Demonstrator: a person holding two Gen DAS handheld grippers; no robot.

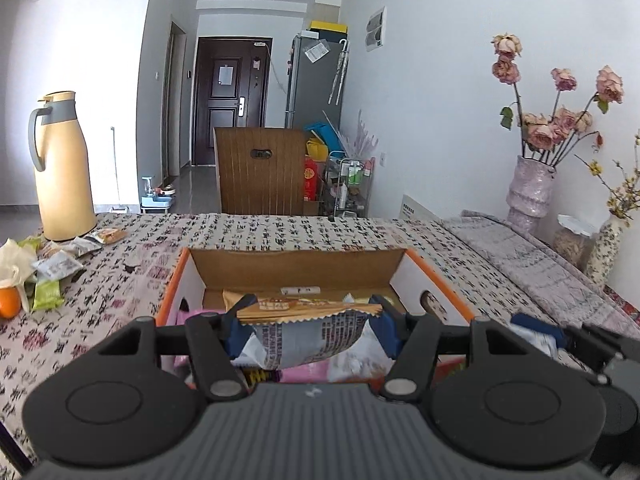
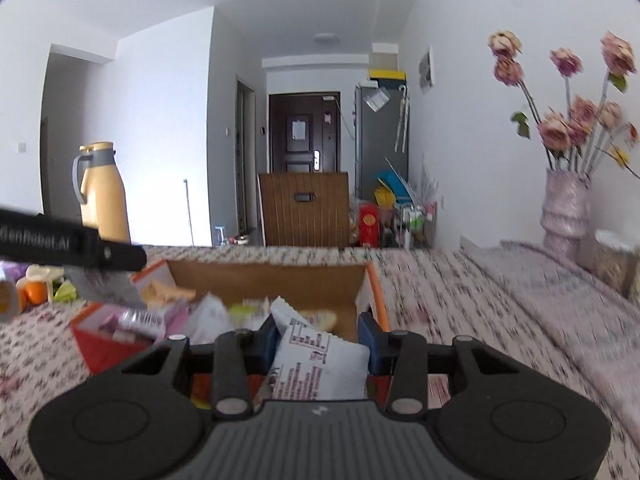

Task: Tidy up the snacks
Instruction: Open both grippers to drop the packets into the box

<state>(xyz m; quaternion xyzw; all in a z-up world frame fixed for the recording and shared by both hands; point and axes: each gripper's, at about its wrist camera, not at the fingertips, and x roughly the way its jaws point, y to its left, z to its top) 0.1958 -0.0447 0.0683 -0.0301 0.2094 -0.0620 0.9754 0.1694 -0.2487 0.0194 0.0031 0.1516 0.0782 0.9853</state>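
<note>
An open cardboard box [image 1: 436, 276] with an orange rim sits on the patterned tablecloth, with several snack packets inside. My left gripper [image 1: 312, 316] is above the box's near side. Its blue pads are shut on a grey printed packet [image 1: 308, 344] with a tan sealed edge. In the right wrist view my right gripper [image 2: 319, 334] is shut on a white packet with red print [image 2: 320, 364] over the same box [image 2: 272, 280]. The left gripper's arm [image 2: 72, 246] crosses that view at the left, its grey packet [image 2: 104, 286] hanging below.
Loose snack packets [image 1: 60, 268] and an orange [image 1: 9, 302] lie at the table's left, beside a tan thermos jug [image 1: 60, 168]. A pink vase of dried roses [image 1: 528, 192] and a jar [image 1: 572, 236] stand at the right wall. A wooden chair back [image 1: 260, 172] rises behind the table.
</note>
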